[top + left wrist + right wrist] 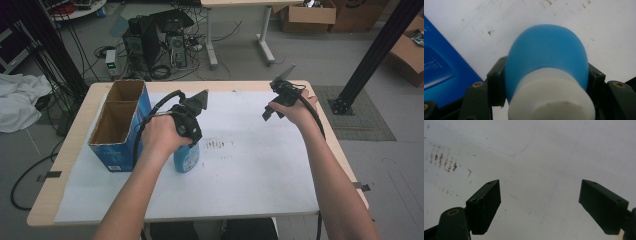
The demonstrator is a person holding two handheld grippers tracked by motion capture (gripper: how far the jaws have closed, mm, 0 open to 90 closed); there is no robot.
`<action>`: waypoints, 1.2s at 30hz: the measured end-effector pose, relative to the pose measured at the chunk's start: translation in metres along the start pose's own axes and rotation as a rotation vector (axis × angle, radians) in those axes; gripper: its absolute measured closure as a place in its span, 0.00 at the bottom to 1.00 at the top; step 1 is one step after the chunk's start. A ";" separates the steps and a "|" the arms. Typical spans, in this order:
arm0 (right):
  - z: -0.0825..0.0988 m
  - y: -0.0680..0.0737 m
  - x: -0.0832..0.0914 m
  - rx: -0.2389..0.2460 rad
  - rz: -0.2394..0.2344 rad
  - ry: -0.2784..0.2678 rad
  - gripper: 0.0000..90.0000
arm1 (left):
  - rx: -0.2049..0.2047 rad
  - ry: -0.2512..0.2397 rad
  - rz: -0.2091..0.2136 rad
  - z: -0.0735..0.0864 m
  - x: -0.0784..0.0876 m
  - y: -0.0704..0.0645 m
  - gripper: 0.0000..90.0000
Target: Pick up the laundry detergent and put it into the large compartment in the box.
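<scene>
The left gripper [546,82] is clamped on a blue bottle [546,57], its black jaws pressed against either side of the rounded shoulder, just below the white cap [551,97]. The bottle's plastic looks smooth and matte, swelling like a dome from the thick, cylindrical cap, whose flat top has a slight dimple. In the high view the bottle [187,157] stands upright on the white sheet [250,165], with the left hand [160,134] and gripper [189,131] on top of it.

Just beside it, at the left edge of the table [75,130], stands a blue box [120,150]: glossy printed card outside, raw brown cardboard inside, open at the top and split into two square compartments. I cannot tell if bottle and box touch.

The sheet is flat and paper-like, speckled with small brown stains [217,145] near the middle and marked with faint thin lines. The tabletop beneath shows as pale wood with rounded corners.

The right gripper [540,205] hangs above the bare sheet with its jaws spread wide and nothing between them. They are blocky, black, faintly ribbed on the inner faces. The right hand [295,112] holds it well apart from the bottle, near the far right of the table.
</scene>
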State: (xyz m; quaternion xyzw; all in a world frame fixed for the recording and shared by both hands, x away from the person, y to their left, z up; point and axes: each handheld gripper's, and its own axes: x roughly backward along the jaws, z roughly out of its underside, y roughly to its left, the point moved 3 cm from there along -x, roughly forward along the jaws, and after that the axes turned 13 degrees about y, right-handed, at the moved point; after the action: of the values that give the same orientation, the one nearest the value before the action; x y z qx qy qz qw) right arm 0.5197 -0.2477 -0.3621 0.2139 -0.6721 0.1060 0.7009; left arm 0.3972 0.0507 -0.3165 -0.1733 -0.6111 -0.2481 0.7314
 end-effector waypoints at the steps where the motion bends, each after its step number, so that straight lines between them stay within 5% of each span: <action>1: 0.000 0.000 0.000 0.000 -0.001 -0.002 0.20 | -0.001 0.005 0.001 0.000 0.000 0.000 0.42; 20: 0.001 -0.002 0.000 0.000 -0.005 -0.004 0.20 | -0.013 0.009 0.026 0.001 0.015 0.001 0.42; 27: 0.003 -0.003 0.003 -0.001 -0.003 -0.012 0.21 | -0.004 -0.019 0.012 0.012 0.047 0.011 0.42; 36: 0.003 -0.005 0.005 -0.005 -0.005 -0.013 0.21 | 0.093 -0.065 0.009 0.040 0.096 0.043 0.42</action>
State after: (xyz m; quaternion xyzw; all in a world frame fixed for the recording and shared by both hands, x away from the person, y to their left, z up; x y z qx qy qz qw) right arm 0.5197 -0.2536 -0.3580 0.2143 -0.6764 0.1014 0.6973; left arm 0.4019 0.0931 -0.2125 -0.1496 -0.6447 -0.2104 0.7196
